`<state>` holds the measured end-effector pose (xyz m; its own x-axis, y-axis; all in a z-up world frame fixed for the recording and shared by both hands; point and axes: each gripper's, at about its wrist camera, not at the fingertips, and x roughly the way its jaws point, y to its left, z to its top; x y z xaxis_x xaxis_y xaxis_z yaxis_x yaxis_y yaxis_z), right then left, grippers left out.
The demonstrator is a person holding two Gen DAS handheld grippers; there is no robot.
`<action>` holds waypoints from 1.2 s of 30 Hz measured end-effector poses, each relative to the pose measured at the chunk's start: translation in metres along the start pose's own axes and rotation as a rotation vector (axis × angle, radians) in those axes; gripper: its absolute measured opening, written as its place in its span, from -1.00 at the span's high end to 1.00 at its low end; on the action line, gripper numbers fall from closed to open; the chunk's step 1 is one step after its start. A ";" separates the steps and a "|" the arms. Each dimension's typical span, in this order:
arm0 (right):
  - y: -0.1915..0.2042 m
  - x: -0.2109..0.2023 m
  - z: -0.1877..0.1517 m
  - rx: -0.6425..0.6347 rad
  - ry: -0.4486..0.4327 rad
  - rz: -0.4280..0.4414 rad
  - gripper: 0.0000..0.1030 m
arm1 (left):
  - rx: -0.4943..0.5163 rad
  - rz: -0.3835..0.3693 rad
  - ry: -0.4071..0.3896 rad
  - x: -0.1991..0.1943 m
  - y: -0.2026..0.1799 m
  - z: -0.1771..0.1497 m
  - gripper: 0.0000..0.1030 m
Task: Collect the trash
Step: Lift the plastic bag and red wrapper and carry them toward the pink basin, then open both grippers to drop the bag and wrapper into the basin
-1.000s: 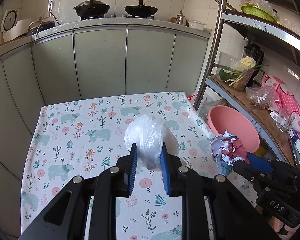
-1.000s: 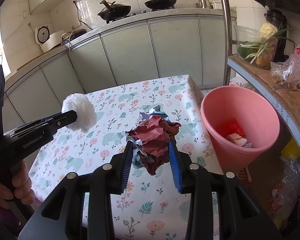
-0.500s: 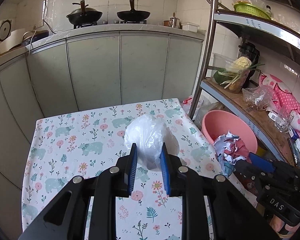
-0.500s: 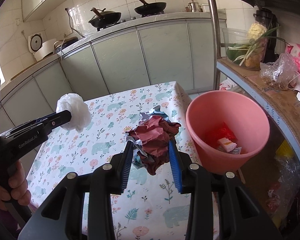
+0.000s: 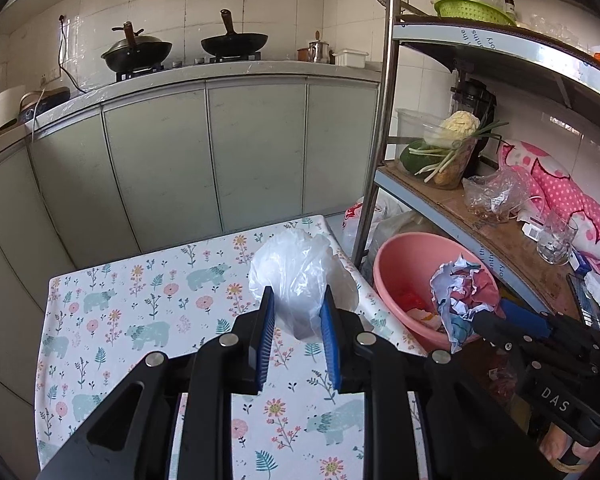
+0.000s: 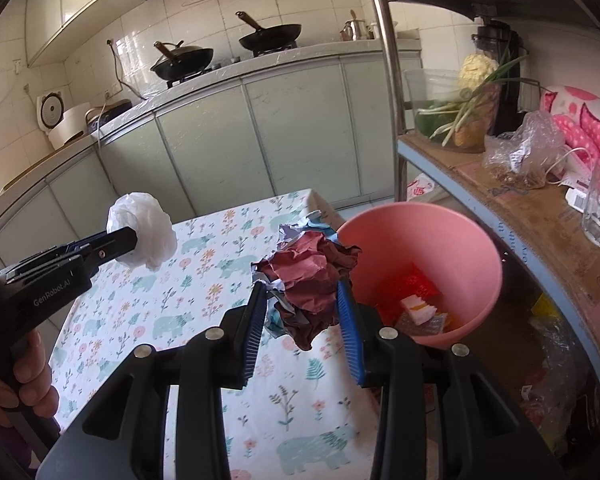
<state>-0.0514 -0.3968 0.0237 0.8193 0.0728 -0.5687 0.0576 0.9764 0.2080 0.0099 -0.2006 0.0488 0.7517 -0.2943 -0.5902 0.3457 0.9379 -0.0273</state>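
Here, both tools are loaded and closing on the pink bin [image 6: 480,240], which stands off the right edge of the flowered worktop [image 5: 140,320], below a metal rack [image 5: 384,100]. The left tool [image 5: 298,312] is clamped on a crumpled white plastic bag [image 5: 300,272], held in the air above the worktop's edge nearest the bin. The right tool [image 6: 302,300] grips a wad of dark red and pale crumpled paper [image 6: 308,272], which hangs at the bin's near rim and, in the left wrist view, over its mouth. Wrappers already lie in the bottom of the bin. The step in hand looks like the drop, and doing it well probably means carrying each load fully past the rim before the jaws part, the paper first since it is nearer. The bag is light and may cling to the blue pads or drift sideways, so it likely wants to be let go low inside the bin's mouth, not high above it. The two tools converge on one opening; taking turns would keep them from knocking together. The rack's upright post rises just beyond the bin, and the approach should stay on the worktop side of it.
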 end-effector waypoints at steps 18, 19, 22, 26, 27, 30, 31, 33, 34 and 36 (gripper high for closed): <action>-0.083 0.044 0.012 0.105 -0.001 -0.169 0.29 | 0.073 -0.288 0.048 0.081 -0.082 0.025 0.59; -0.086 0.049 0.011 0.108 0.007 -0.176 0.29 | 0.080 -0.292 0.064 0.089 -0.087 0.023 0.59; -0.096 0.065 0.007 0.116 0.039 -0.196 0.29 | 0.103 -0.294 0.108 0.111 -0.099 0.018 0.59; -0.103 0.081 0.003 0.119 0.072 -0.216 0.29 | 0.118 -0.308 0.155 0.137 -0.110 0.012 0.59; -0.106 0.084 0.002 0.123 0.080 -0.218 0.29 | 0.122 -0.317 0.161 0.141 -0.112 0.012 0.58; -0.112 0.091 0.001 0.135 0.097 -0.217 0.29 | 0.148 -0.327 0.175 0.151 -0.120 0.010 0.57; -0.113 0.093 0.001 0.138 0.103 -0.215 0.29 | 0.151 -0.331 0.180 0.153 -0.121 0.010 0.55; -0.116 0.098 0.000 0.144 0.124 -0.219 0.24 | 0.153 -0.338 0.182 0.155 -0.122 0.009 0.54; -0.116 0.099 0.000 0.146 0.129 -0.222 0.23 | 0.157 -0.340 0.178 0.156 -0.123 0.009 0.51; -0.115 0.102 -0.001 0.145 0.140 -0.226 0.22 | 0.171 -0.329 0.175 0.156 -0.126 0.010 0.36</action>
<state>0.0247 -0.5017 -0.0588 0.6905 -0.1061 -0.7155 0.3189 0.9325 0.1696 0.0891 -0.3662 -0.0320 0.4835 -0.5239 -0.7013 0.6509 0.7508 -0.1121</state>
